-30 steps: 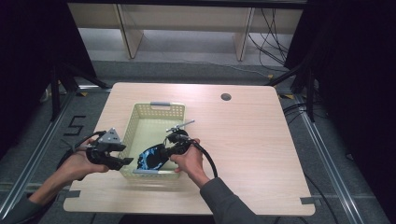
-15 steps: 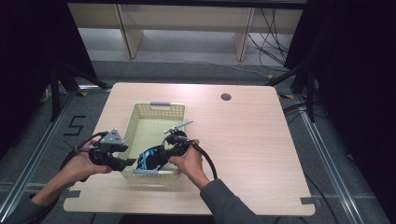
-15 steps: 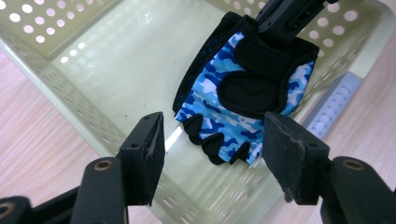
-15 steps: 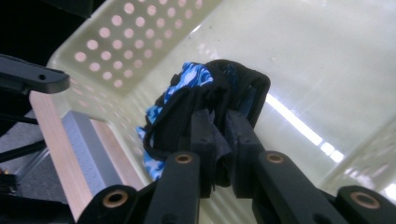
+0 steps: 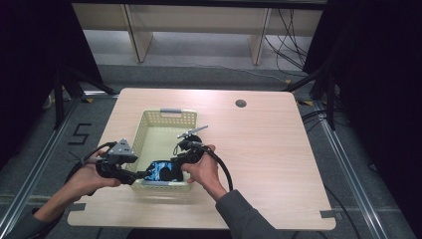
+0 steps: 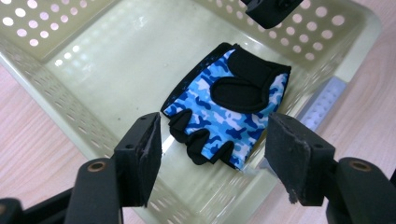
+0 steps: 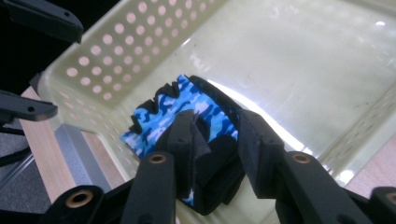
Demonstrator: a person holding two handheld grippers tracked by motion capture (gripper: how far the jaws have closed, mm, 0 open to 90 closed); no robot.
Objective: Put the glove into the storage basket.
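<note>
A person sits at a pale wooden table (image 5: 278,164) with a claw-like gripper in each hand. The landmark is a pale yellow-green plastic basket (image 5: 149,130) with rows of round holes in its walls. A fingerless glove (image 6: 229,105) lies flat on the basket floor, in the corner nearest the person.

The glove is blue, white and navy camouflage with black trim. A black padded strap covers its wrist end, and short black finger stubs line the other end. Its long axis runs roughly along the basket's near wall.

The right gripper (image 7: 215,140) reaches into the basket from the side where the wrist end lies. Its jaws have just been opening. They now stand partly apart with the black wrist end between them. In the right gripper view the cloth seems to rest loosely there, with a gap at one pad, so the grip looks released.

The left gripper (image 6: 212,154) hovers over the basket's near corner on the other side, its jaws wide and empty. They too have just been opening. Seen along those jaws, the glove lies straight ahead and just below, finger stubs pointing towards the gripper.

Both grippers are close to the glove. The right one is nearer, at the wrist end. The left faces the fingers, so any pick-up from that side would likely start there.
</note>
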